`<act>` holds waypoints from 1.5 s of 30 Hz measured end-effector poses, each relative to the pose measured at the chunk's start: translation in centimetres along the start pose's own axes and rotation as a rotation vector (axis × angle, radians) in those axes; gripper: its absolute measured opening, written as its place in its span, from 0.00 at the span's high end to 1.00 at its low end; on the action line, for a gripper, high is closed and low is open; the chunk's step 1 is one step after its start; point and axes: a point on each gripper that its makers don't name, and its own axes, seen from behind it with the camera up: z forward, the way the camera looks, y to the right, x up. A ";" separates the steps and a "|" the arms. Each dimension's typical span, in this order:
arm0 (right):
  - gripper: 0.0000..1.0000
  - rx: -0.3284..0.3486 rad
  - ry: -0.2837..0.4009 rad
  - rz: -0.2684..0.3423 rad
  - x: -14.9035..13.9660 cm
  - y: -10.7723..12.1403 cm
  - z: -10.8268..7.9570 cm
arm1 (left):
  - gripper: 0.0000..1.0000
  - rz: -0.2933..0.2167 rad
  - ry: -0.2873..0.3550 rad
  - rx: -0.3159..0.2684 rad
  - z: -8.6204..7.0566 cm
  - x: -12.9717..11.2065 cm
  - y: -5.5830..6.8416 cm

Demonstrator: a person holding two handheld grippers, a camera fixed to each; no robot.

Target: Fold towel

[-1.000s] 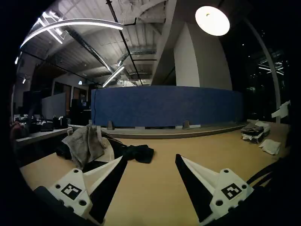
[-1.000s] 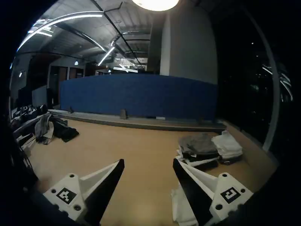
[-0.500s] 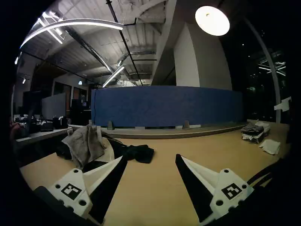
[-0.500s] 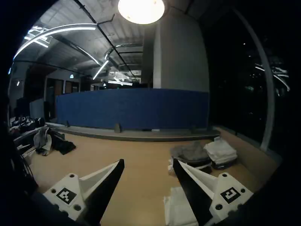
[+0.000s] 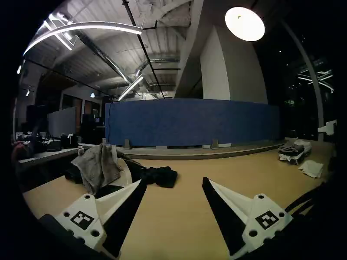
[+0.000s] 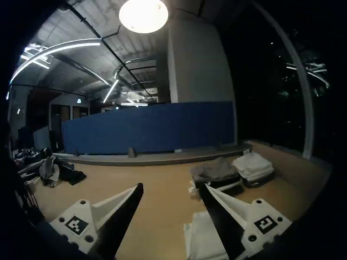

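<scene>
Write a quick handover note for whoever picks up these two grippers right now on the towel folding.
Left gripper: open, empty, low over the table, facing the unfolded heap of grey and dark cloth.
Right gripper: open, empty; a flat white towel lies on the table by its finger.
Done: a folded stack of grey and white towels sits beyond the right gripper.
Left: fold the heap one towel at a time; the white towel probably goes onto the stack.
</scene>
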 end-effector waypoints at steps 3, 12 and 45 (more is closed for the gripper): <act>0.00 -0.001 0.012 0.015 -0.7 0.7 0.0 | 0.04 0.000 0.000 0.000 0.0 0.0 0.0; 0.00 0.009 0.043 0.035 -2.0 1.2 0.4 | 0.04 0.000 0.000 0.000 0.2 0.0 0.0; 0.00 0.045 0.073 0.003 -4.6 -0.9 2.0 | 0.04 0.000 0.000 0.000 0.2 0.0 0.0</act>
